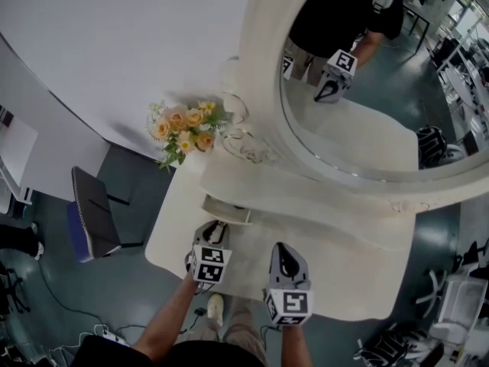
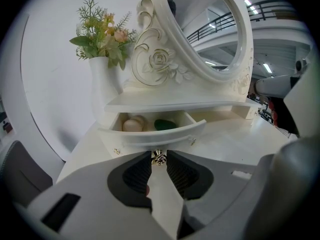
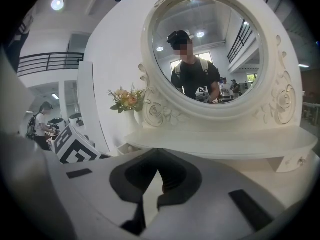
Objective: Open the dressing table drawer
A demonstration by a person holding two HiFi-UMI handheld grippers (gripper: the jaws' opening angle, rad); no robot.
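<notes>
We are clamping the left gripper (image 2: 159,153) jaws on the knob (image 2: 159,158) of the open drawer (image 2: 150,134). The right gripper (image 3: 159,151) jaws are pressing together, empty.

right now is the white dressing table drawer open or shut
Open, partly: the curved white drawer front stands out from under the white shelf, with a cream item and a green item visible inside.

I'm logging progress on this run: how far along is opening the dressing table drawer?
Done: the curved white drawer stands partway out, showing a cream round item and a green item inside. In hand: the left gripper is closed on the drawer's small metal knob. The right gripper is shut, empty, away from the drawer. Left: perhaps pulling further, then letting go.
</notes>
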